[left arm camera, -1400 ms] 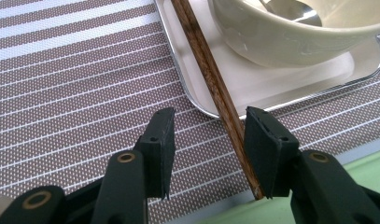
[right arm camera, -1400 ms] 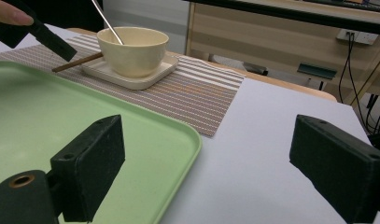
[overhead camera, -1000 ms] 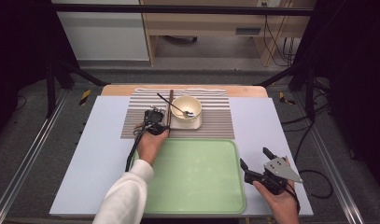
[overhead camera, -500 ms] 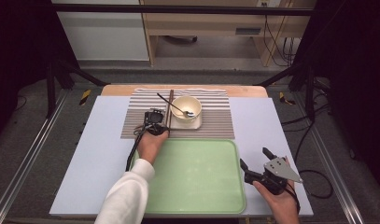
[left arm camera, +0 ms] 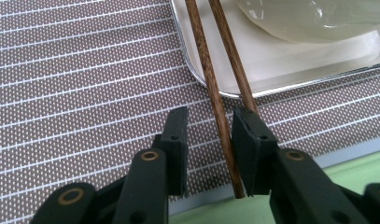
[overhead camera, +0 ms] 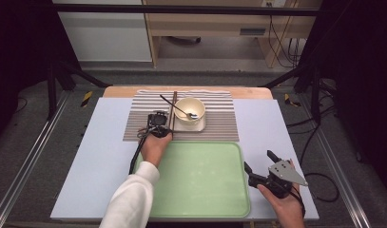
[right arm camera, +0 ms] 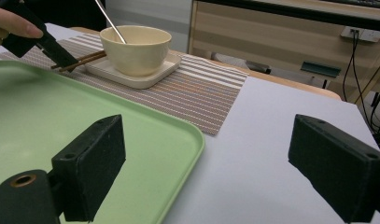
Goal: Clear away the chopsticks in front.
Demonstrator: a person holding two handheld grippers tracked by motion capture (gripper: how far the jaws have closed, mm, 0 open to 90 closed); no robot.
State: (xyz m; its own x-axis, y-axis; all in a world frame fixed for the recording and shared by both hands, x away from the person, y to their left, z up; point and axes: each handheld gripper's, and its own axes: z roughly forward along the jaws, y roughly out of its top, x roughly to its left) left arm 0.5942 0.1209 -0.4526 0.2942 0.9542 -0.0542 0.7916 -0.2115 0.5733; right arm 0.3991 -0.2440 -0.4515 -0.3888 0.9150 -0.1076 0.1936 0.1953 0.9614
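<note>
A pair of brown chopsticks (overhead camera: 173, 108) (left arm camera: 207, 70) lies on a striped placemat (overhead camera: 219, 124), its far part resting on a small white plate (overhead camera: 201, 126) (left arm camera: 271, 74). On that plate stands a cream bowl (overhead camera: 189, 110) (right arm camera: 136, 49) with a metal spoon (overhead camera: 180, 109) in it. My left gripper (overhead camera: 168, 127) (left arm camera: 209, 126) straddles the chopsticks' near ends. Its jaws stand narrowly open: one stick sits in the gap and the other runs behind the right jaw. My right gripper (overhead camera: 257, 159) (right arm camera: 206, 154) hovers wide open and empty by the green tray (overhead camera: 200, 185) at its right edge.
The green tray (right arm camera: 38, 102) lies in front of the placemat on a pale blue table cover (overhead camera: 101, 152). Bare cover runs to the left and right of the mat. A wooden table edge (overhead camera: 120, 90) borders the back, with dark frame rails and cables beyond.
</note>
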